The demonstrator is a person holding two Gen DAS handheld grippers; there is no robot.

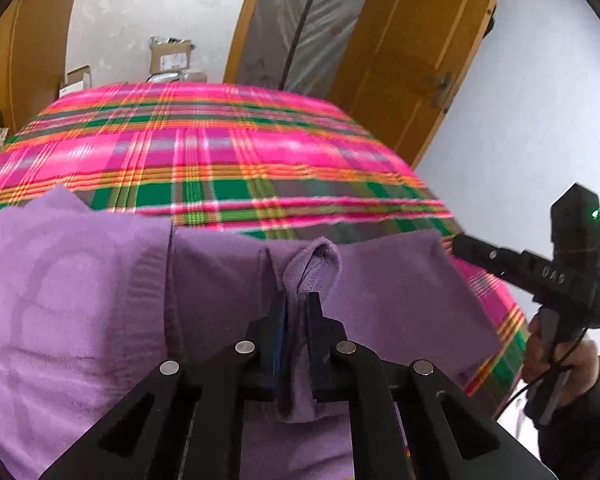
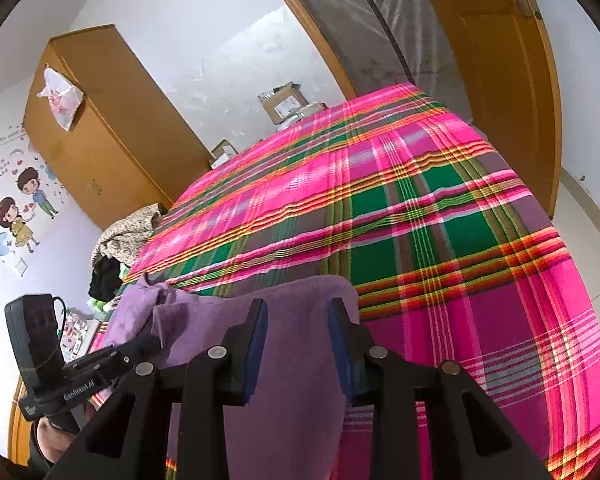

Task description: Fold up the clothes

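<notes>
A purple garment (image 1: pixel 100 300) lies on the near part of a bed covered by a pink and green plaid blanket (image 1: pixel 220 152). My left gripper (image 1: pixel 298 300) is shut on a raised fold of the purple garment, and the cloth loops up just past the pads. In the right wrist view the left gripper (image 2: pixel 152 342) pokes into the garment (image 2: pixel 204 320) from the left. My right gripper (image 2: pixel 298 308) hovers at the garment's right end with its fingers (image 2: pixel 260 320) wide apart and cloth showing flat in the gap. From the left wrist its tip (image 1: pixel 460 244) meets the cloth's right edge.
The plaid blanket (image 2: pixel 420 200) stretches far beyond the garment. A wooden wardrobe (image 2: pixel 100 140) and a heap of clothes (image 2: pixel 128 236) stand at the bed's left. Cardboard boxes (image 1: pixel 170 56), a plastic-wrapped mattress (image 1: pixel 292 20) and a wooden door (image 1: pixel 412 60) line the far side.
</notes>
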